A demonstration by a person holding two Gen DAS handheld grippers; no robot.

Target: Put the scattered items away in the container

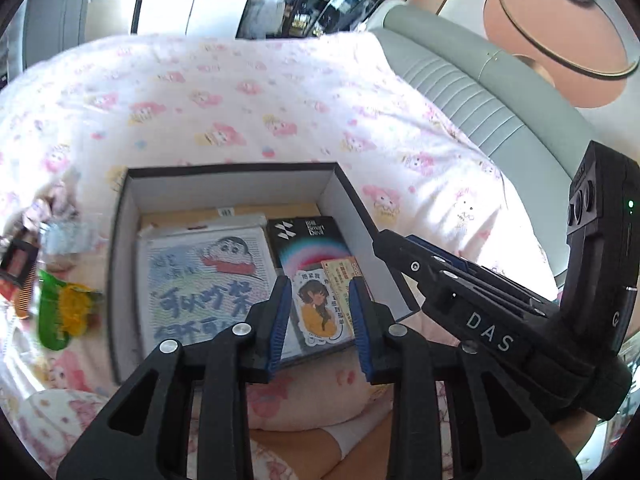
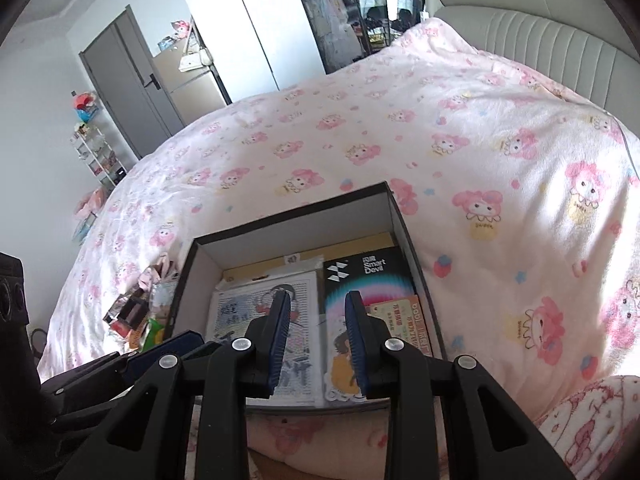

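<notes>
A black-rimmed box (image 1: pixel 232 170) (image 2: pixel 288 216) with white inner walls sits on the pink-patterned bed cover (image 1: pixel 240 92). Inside lie a cartoon-printed sheet (image 1: pixel 200 276) (image 2: pixel 240 308), a black "Smart Devil" pack (image 1: pixel 308 236) (image 2: pixel 368 272), a girl sticker (image 1: pixel 316 312) (image 2: pixel 340 364) and an orange ticket (image 1: pixel 340 276) (image 2: pixel 404 316). My left gripper (image 1: pixel 320 320) hovers open over the box's near edge, nothing between its blue pads. My right gripper (image 2: pixel 318 336) (image 1: pixel 384 242) hangs beside it over the box, open with a narrow gap and empty.
Loose items lie on the cover left of the box: a green and yellow packet (image 1: pixel 60 312) (image 2: pixel 154 330), a brown comb (image 1: pixel 24 292), small wrapped packets (image 1: pixel 60 236) and a pink cloth piece (image 2: pixel 156 272). A grey padded headboard (image 1: pixel 460 92) (image 2: pixel 520 28) stands at the right.
</notes>
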